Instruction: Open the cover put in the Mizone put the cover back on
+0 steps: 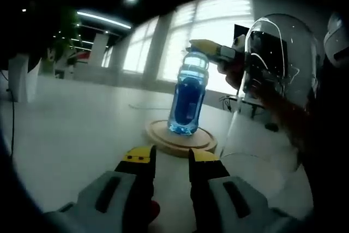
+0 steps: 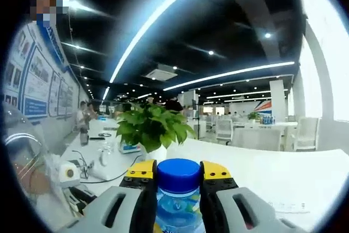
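Two tools are at work on one blue Mizone bottle. In the left gripper view the left tool hangs low over the white counter, its yellow-tipped jaws parallel with a narrow gap and nothing between them, so it stands spread and holds nothing. Straight ahead of it, a little way beyond its tips, the bottle stands upright on a round wooden base that lies flat on the counter. The right tool comes in from the right side of that view at the height of the bottle's top, and its yellow tip is against the neck. Just to the right of the bottle, and nearer the right edge, a clear dome-shaped cover stands off the base; a person's hand shows dimly through it.

In the right gripper view the right tool has the bottle's blue cap directly between its two yellow-tipped jaws, which press against the neck on either side, so it is pinching the bottle at the top. The label of the bottle fills the space below the cap, between the grey jaw bodies. Beyond the tips stands a leafy green potted plant on the counter. Far to the left of the tool, part of the clear cover shows curved at the edge of the view. Behind the plant, office desks, white chairs and long ceiling lights recede.
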Demonstrator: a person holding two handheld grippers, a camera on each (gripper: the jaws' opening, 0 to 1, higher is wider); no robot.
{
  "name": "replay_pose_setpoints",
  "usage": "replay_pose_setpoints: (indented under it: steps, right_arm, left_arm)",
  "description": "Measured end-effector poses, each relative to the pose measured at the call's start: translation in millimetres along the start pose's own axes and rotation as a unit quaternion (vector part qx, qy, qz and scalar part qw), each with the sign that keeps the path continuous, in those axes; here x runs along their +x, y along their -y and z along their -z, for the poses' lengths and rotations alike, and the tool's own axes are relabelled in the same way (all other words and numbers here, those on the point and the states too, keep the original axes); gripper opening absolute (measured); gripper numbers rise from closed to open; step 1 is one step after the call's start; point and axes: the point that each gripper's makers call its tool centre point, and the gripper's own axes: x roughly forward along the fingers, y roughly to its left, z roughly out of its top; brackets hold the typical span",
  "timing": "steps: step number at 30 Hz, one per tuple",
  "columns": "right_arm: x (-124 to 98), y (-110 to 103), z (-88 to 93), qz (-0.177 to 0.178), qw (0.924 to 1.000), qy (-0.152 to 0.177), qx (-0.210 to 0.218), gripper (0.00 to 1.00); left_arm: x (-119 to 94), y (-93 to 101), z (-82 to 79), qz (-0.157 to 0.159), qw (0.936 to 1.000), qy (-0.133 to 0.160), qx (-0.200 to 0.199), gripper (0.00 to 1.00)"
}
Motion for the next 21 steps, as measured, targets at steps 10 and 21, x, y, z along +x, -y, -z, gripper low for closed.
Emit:
replay_pose_setpoints:
  steps: [10,21]
  right_arm:
    - [-0.7,-0.2,-0.7,-0.001,0.9999,0.002,-0.012,0.23]
    - [-0.9,-0.4,-1.0,-0.001,0.9998,0.012,-0.018,0.23]
  left_arm:
    - [0.0,-2.7,-0.2,-0.001,1.0000,0.001,-0.003,0.19]
    - [0.0,-3.7,0.2,-0.001,1.0000,0.001,-0.004,0.19]
